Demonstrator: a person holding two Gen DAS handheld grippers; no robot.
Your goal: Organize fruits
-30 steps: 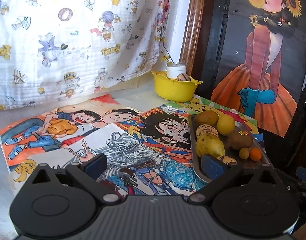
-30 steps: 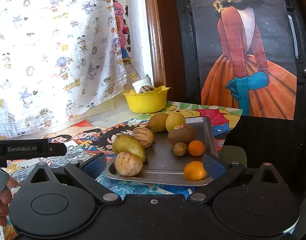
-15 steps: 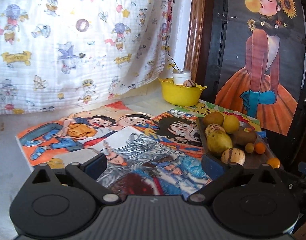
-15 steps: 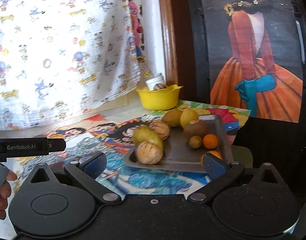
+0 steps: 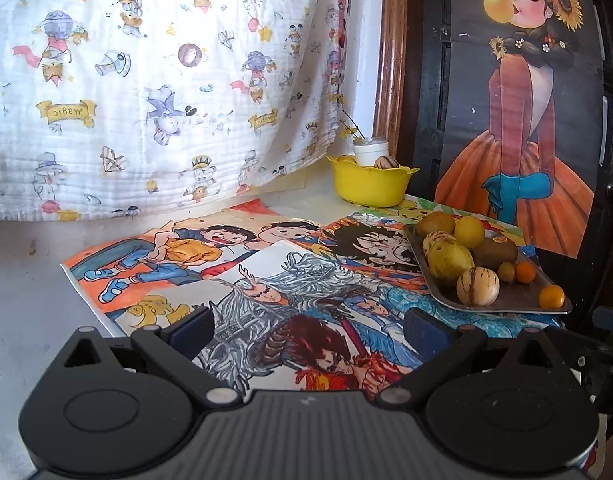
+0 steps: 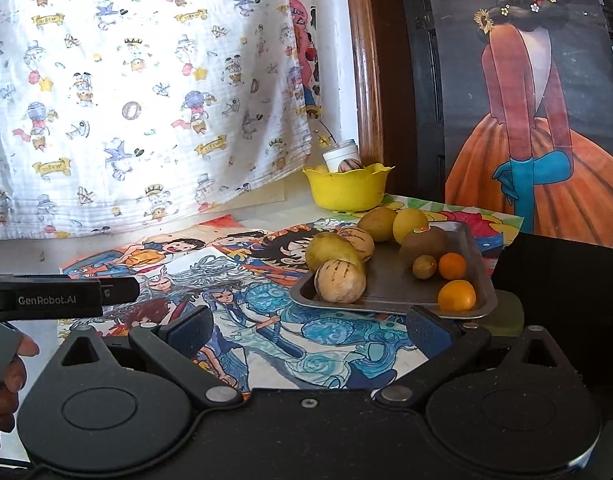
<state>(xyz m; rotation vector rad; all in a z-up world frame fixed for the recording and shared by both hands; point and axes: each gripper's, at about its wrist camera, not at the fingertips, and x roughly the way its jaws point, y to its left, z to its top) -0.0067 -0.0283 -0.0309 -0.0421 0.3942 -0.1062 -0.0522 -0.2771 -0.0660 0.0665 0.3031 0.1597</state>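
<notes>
A metal tray [image 6: 390,286] holds several fruits: a striped pale melon [image 6: 340,281], a green mango [image 6: 331,251], a kiwi [image 6: 424,240], a lemon [image 6: 409,223] and small oranges [image 6: 457,295]. The tray also shows at the right in the left wrist view [image 5: 506,306]. A yellow bowl [image 6: 348,190] at the back holds a striped fruit [image 6: 349,165]. My right gripper [image 6: 310,330] is open and empty, short of the tray. My left gripper [image 5: 306,326] is open and empty over the drawings, left of the tray.
Colourful cartoon drawings [image 5: 246,264] cover the table. A printed white cloth [image 5: 166,80] hangs behind. A white cup [image 6: 340,156] stands behind the bowl. A dark panel with a girl poster [image 6: 538,100] stands at the right. The left gripper's body [image 6: 58,298] shows at the left in the right wrist view.
Both grippers have pulled back and away from the tray; the tray now sits farther off and to the right in both views. Both stay open.
</notes>
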